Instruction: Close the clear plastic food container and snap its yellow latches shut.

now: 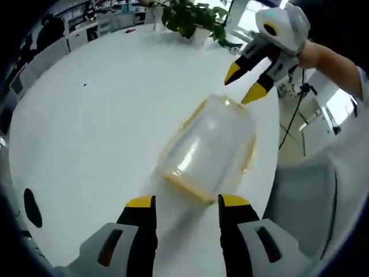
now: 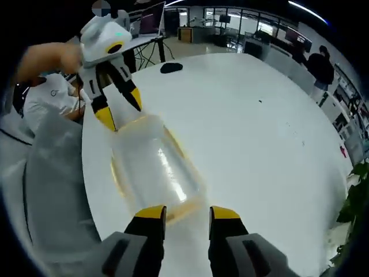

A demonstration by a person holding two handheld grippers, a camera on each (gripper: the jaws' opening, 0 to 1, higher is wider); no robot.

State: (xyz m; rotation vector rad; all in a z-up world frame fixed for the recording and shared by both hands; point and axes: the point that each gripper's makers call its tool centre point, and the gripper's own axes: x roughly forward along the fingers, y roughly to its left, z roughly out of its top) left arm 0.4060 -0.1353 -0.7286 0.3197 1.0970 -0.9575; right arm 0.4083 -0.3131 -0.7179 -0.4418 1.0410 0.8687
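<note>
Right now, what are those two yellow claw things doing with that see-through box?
A person holds a gripper in each hand over a white table. The clear plastic container with yellow latches lies between them. The left gripper and the right gripper are both open at opposite ends of it, not squeezing anything yet.

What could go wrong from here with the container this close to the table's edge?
The clear plastic container lies near the white table's edge, so a push from either tool might slide it off. Both the left tool and right tool are open and apart from it, so nothing steadies it while the yellow latches get pressed.
</note>
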